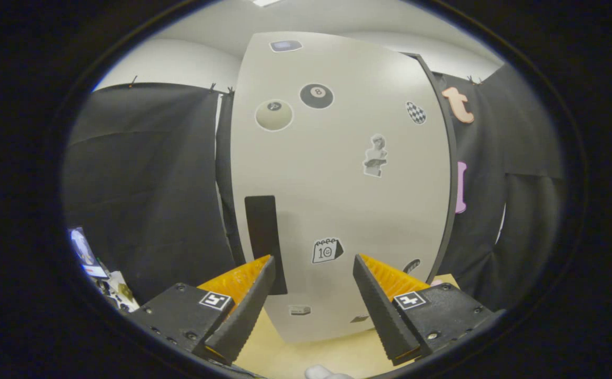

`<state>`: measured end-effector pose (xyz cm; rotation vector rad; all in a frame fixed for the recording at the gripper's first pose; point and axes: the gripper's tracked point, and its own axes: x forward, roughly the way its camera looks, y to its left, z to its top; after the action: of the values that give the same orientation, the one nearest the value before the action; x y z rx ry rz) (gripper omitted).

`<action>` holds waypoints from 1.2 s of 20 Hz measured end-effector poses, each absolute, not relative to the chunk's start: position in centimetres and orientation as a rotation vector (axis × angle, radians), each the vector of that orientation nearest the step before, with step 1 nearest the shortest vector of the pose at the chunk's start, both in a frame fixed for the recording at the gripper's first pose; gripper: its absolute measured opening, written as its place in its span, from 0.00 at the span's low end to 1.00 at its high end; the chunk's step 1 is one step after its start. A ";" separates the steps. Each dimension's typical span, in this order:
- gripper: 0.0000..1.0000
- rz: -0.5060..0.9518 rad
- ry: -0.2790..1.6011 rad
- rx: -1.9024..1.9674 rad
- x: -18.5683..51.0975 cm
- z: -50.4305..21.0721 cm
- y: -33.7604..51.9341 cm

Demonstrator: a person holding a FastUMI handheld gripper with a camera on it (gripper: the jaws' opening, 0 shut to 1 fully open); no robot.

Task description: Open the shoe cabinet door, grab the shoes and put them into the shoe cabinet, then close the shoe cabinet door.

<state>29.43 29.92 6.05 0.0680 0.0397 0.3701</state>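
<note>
The two-finger gripper (pixel 313 268), with black ribbed pads backed by orange plastic, sits at the bottom centre of the frame with its fingers spread wide and nothing between them; it touches nothing. Just beyond the fingertips stands the tall white shoe cabinet door (pixel 337 179), shut, filling the middle of the frame from the pale wooden floor (pixel 306 352) up toward the ceiling. The left fingertip (pixel 263 268) overlaps the lower end of a black rectangular handle recess (pixel 263 231) near the door's left edge; whether it reaches it I cannot tell. The door carries stickers: a calendar sticker (pixel 327 250) straight ahead between the fingers, a bust figure (pixel 375 155) at centre right, a black eight-ball (pixel 316 96) and a cream ball (pixel 274 115) in the upper part, a chequered oval (pixel 415 112) at upper right. A small white rounded object (pixel 320 372) peeks in at the very bottom edge, below the fingers; it is too cut off to identify. Cluttered items (pixel 95 263) lie at lower left.
</note>
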 end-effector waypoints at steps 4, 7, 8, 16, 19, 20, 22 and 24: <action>0.97 0.351 0.053 0.072 28.5 5.5 30.0; 0.97 0.330 0.070 0.074 27.3 4.8 29.5; 0.98 0.322 0.074 0.075 26.8 4.7 29.4; 0.97 0.232 0.042 0.074 21.4 5.9 27.0; 0.97 0.191 0.020 0.082 18.5 6.6 25.4; 0.98 0.178 0.015 0.082 17.8 6.6 25.0; 0.97 0.159 0.013 0.080 16.0 6.7 24.0; 0.97 0.142 0.013 0.085 14.3 6.7 22.9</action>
<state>14.32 22.93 6.67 0.0855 0.0131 0.1419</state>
